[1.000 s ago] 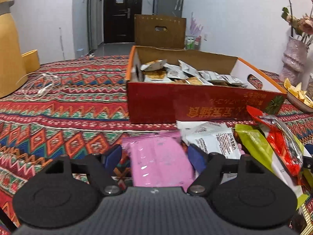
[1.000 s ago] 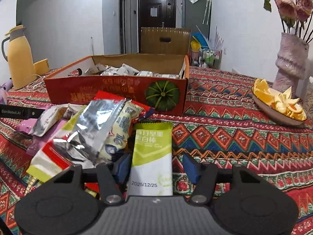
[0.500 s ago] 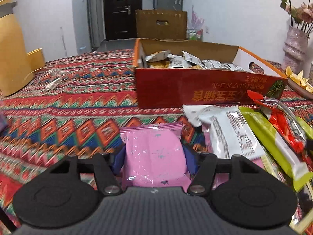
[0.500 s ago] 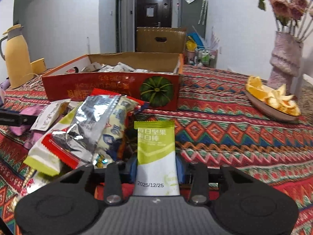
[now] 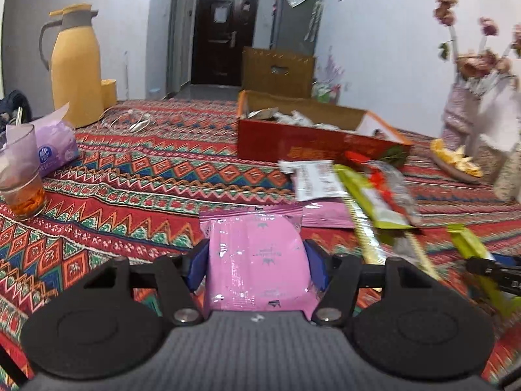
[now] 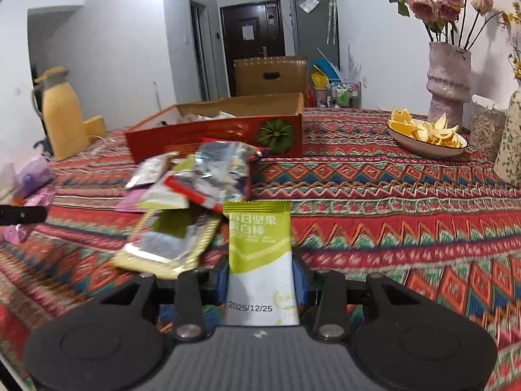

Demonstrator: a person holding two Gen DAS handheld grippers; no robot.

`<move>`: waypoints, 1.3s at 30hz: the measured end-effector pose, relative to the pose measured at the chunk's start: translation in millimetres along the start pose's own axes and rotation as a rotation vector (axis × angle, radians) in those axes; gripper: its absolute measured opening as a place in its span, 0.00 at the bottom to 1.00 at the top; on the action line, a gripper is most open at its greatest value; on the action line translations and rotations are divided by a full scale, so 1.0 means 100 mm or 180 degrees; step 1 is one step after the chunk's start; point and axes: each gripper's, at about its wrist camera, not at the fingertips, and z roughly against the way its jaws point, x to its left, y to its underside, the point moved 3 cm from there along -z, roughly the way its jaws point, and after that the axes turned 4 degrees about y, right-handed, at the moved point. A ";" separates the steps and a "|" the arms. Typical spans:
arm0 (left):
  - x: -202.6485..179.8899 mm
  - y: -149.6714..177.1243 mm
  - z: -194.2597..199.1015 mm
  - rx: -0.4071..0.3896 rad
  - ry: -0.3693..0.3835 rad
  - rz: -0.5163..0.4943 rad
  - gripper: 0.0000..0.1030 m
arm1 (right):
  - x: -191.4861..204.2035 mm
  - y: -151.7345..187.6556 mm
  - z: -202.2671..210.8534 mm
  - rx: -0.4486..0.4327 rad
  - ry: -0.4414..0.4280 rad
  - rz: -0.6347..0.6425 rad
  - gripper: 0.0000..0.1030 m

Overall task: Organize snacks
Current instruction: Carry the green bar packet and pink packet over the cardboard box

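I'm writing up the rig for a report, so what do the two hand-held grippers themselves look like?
Both match: the left hand-held gripper and right hand-held gripper each have a dark grey ribbed body, two round black discs, black linkage arms with silver screws, and blue finger pads. No cables or sleeves are visible.

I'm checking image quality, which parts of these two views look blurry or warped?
Left wrist view: the green wrapper and vase at right are smeared, the held pink packet sharp. Right wrist view: the snack pile is blurred, the held green sachet crisp; fisheye bends both frames' edges.
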 end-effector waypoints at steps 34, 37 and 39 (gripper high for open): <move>-0.23 -0.20 0.38 -0.0231 0.0544 -0.0110 0.60 | 0.10 -0.12 0.62 -0.0266 -0.0259 -0.0039 0.37; -0.28 -0.57 0.16 -0.0264 0.0682 -0.0203 0.60 | 0.06 -0.45 0.49 -0.0360 -0.0305 0.0019 0.37; -0.35 -0.81 -0.01 -0.0328 0.0731 -0.0306 0.60 | 0.03 -0.72 0.37 -0.0417 -0.0366 0.0032 0.37</move>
